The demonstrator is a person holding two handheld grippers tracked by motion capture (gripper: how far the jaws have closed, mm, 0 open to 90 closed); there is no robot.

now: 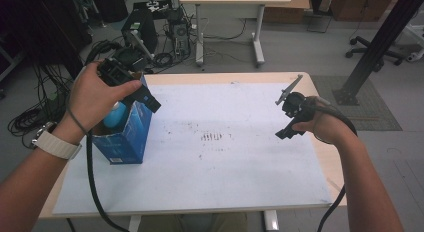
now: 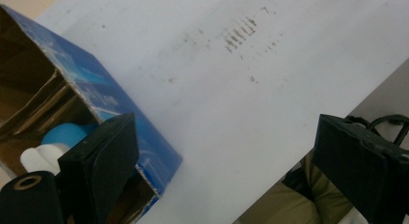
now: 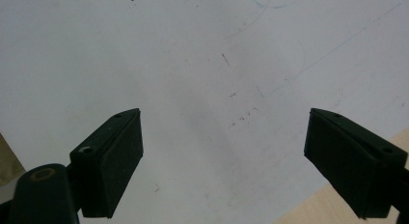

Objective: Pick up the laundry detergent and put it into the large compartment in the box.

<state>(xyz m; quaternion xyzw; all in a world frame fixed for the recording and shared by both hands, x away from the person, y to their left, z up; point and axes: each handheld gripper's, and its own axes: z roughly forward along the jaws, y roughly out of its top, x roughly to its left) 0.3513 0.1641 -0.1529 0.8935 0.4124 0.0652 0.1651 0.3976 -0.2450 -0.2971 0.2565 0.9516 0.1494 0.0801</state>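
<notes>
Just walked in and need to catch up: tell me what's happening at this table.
A person stands at the table with a gripper in each hand. The left gripper hangs open just above an open blue box at the table's left side; inside the box is a bottle with a light blue cap. Its jaws hold nothing. The right gripper hovers open over the bare white sheet on the right, also holding nothing.
</notes>
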